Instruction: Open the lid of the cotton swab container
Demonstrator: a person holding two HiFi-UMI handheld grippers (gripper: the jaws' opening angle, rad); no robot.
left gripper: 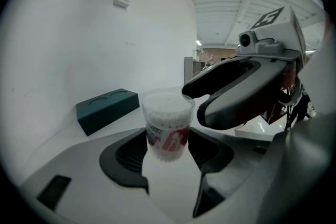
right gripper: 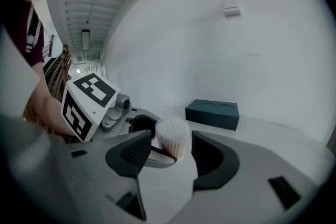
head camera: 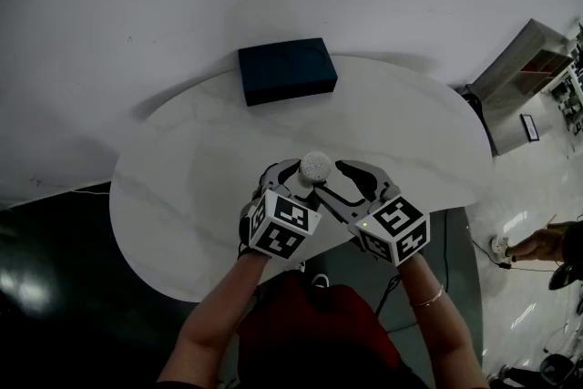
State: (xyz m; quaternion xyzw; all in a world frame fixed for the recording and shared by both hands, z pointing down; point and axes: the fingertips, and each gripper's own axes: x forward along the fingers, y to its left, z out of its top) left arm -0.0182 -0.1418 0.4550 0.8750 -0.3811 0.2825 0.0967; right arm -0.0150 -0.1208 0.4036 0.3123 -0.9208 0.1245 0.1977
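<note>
The cotton swab container (head camera: 316,165) is a small clear tub packed with white swabs and bearing a red label (left gripper: 167,126). It stands upright over the near middle of the white table (head camera: 182,196). My left gripper (head camera: 293,180) is shut on its lower body, one pad on each side (left gripper: 168,149). My right gripper (head camera: 335,182) is open, its jaws on either side of the tub's upper part (right gripper: 172,136) with gaps left and right. A clear rim shows round the top; whether the lid is seated I cannot tell.
A dark blue box (head camera: 287,70) with two round recesses lies at the table's far edge against the white wall. The table's curved near edge runs just under my grippers. On the floor at the right are a person's hand (head camera: 537,243) and some cables.
</note>
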